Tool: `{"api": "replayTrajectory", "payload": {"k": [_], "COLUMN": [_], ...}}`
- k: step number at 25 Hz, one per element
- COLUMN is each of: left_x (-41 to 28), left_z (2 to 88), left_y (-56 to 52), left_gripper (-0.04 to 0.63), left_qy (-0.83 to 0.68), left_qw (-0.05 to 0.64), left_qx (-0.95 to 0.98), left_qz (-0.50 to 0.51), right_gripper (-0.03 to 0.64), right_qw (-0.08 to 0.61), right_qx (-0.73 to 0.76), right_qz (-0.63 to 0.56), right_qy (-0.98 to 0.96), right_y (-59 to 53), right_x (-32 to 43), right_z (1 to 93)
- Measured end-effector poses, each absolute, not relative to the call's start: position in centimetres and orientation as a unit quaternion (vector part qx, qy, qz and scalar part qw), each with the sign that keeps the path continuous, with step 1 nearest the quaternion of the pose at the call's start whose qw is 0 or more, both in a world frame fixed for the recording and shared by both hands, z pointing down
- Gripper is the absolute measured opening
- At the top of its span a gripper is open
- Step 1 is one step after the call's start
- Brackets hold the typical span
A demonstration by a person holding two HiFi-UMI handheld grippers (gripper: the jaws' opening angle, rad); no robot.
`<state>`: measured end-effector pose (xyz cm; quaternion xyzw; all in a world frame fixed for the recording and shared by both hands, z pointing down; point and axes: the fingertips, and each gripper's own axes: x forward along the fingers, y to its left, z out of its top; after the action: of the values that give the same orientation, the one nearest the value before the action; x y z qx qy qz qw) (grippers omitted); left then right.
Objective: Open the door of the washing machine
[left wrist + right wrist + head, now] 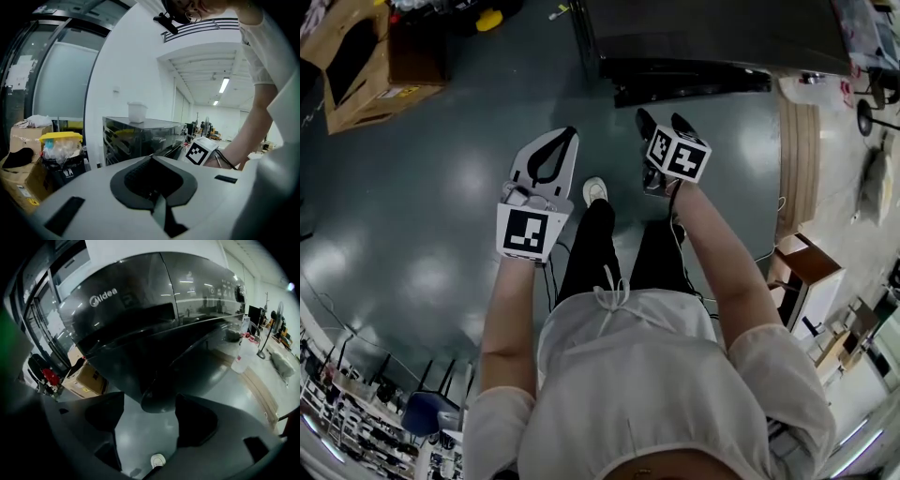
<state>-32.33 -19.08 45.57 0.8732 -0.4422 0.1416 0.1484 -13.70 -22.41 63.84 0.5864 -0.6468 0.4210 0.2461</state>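
The dark grey washing machine [712, 37] stands on the floor ahead of me, and its curved front and round door [187, 371] fill the right gripper view. My right gripper [664, 122] hangs just short of the machine's front, pointing down at it. Its two black fingers [194, 420] stand apart with only floor and door showing between them. My left gripper [565, 136], white, is held to the left of the machine, its tips together around nothing. From the left gripper [151, 159] view the machine [140, 136] shows side-on with a white tub [137, 112] on top.
Cardboard boxes [356, 66] sit at the far left, beside a black bin with a yellow lid [61, 150]. A wooden board [799, 159] lies right of the machine. A white jug [241, 357] stands by it. My white shoe [594, 190] is between the grippers.
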Motion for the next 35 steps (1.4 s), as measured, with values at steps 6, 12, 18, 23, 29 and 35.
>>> {"api": "replayTrajectory", "payload": {"k": [6, 12, 18, 23, 29, 35], "left_x": [-32.9, -33.6, -34.4, -34.3, -33.4, -32.0], "left_z": [48.4, 48.8, 49.8, 50.1, 49.5, 49.3], "left_y": [-20.1, -20.2, -19.6, -18.8, -17.8, -17.6], "left_gripper": [0.021, 0.021, 0.021, 0.021, 0.021, 0.021], "left_qy": [-0.443, -0.449, -0.452, -0.449, -0.443, -0.432], "left_qw": [0.159, 0.159, 0.159, 0.154, 0.153, 0.148], "left_qx": [0.871, 0.868, 0.864, 0.865, 0.868, 0.874], "left_qz": [0.143, 0.141, 0.152, 0.163, 0.165, 0.165], "right_gripper": [0.293, 0.253, 0.247, 0.239, 0.21, 0.178], "right_qw": [0.272, 0.276, 0.276, 0.253, 0.255, 0.256], "right_qx": [0.608, 0.652, 0.663, 0.659, 0.653, 0.641], "right_qz": [0.434, 0.444, 0.443, 0.472, 0.482, 0.509], "right_qy": [-0.607, -0.549, -0.537, -0.528, -0.526, -0.514], "right_y": [-24.1, -25.0, -25.1, -24.5, -23.0, -19.4], "right_x": [-14.3, -13.5, -13.6, -13.7, -13.6, -12.8], "right_z": [67.5, 69.1, 69.4, 69.6, 69.2, 69.3]}}
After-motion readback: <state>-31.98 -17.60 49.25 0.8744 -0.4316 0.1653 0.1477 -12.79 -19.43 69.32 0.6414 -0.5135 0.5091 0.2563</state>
